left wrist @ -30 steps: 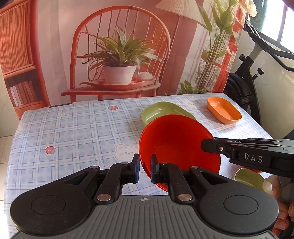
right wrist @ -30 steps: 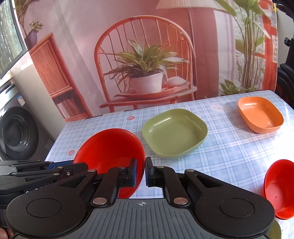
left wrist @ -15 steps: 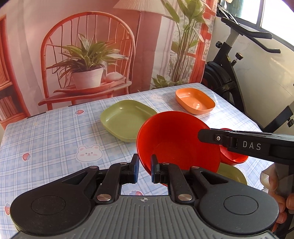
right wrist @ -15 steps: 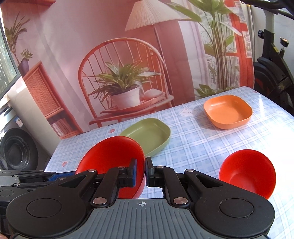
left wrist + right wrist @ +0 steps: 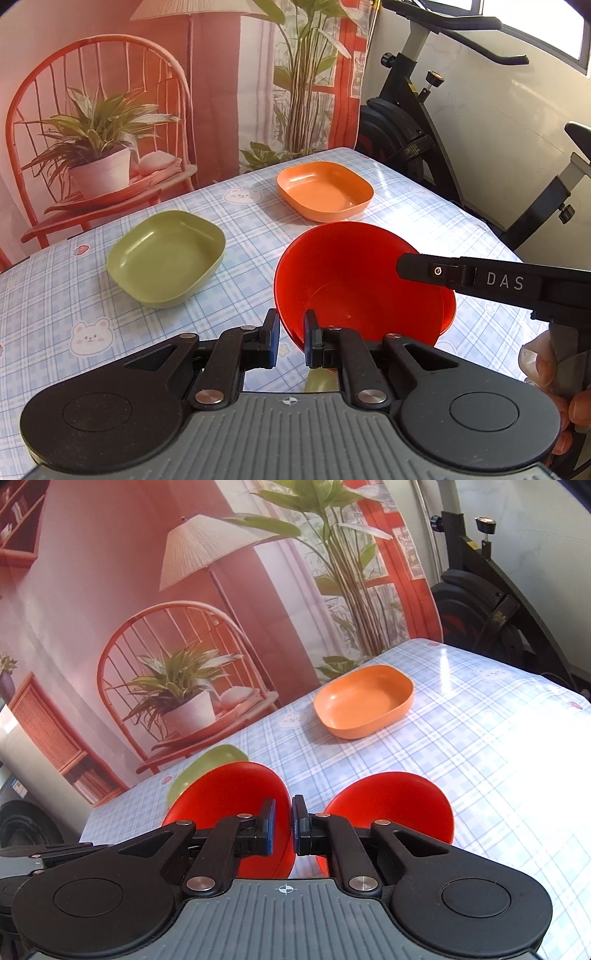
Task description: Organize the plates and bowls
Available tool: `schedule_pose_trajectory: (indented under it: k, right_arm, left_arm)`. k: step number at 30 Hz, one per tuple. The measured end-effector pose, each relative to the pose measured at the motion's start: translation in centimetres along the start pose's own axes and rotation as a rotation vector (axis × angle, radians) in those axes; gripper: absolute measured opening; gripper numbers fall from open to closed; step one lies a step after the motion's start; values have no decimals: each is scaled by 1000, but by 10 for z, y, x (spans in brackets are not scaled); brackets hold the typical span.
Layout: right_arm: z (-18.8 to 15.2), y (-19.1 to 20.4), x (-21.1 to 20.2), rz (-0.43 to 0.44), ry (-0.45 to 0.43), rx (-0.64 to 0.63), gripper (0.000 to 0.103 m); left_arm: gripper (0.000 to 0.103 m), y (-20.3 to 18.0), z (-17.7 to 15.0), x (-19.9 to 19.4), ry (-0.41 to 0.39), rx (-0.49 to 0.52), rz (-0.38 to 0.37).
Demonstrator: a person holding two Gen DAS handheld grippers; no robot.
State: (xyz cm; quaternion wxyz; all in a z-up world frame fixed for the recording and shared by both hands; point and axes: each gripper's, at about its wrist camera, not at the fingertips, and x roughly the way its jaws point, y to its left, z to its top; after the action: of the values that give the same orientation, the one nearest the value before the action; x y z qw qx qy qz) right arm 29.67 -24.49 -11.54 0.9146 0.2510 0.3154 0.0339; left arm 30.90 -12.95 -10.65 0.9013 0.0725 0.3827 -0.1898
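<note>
both tongs, left gripper (image 5: 290, 338) and right gripper (image 5: 283, 821), pinch one empty red bowl (image 5: 364, 280) by its rim; a second red bowl (image 5: 391, 805), green dish (image 5: 166, 262) and orange dish (image 5: 325, 190) sit empty.

Can't see much of the green plate (image 5: 207, 766) from the right wrist cam, the held red bowl (image 5: 229, 794) covers most of it. The second red bowl (image 5: 391, 805) loses its near part behind the right gripper (image 5: 283, 821) body. On the left cam, something yellow-green (image 5: 319, 380) peeks out under the held bowl, too hidden to say what it is. The person's fingers (image 5: 539, 365) get cut off at the right edge, and the exercise bike (image 5: 424, 122) runs off the frame.
</note>
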Motion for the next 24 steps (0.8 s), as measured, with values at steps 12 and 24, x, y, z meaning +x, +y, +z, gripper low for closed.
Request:
schedule_pose_trajectory:
  k: [12,24]
  right_arm:
    - [8,-81,-5,-34,-62,122,9]
    - [-3,-113,6,-60,-53,166,9]
  left_arm:
    - [15,-51,25,52,65,98,-39]
    - [15,-67,23,82,105,132,-11]
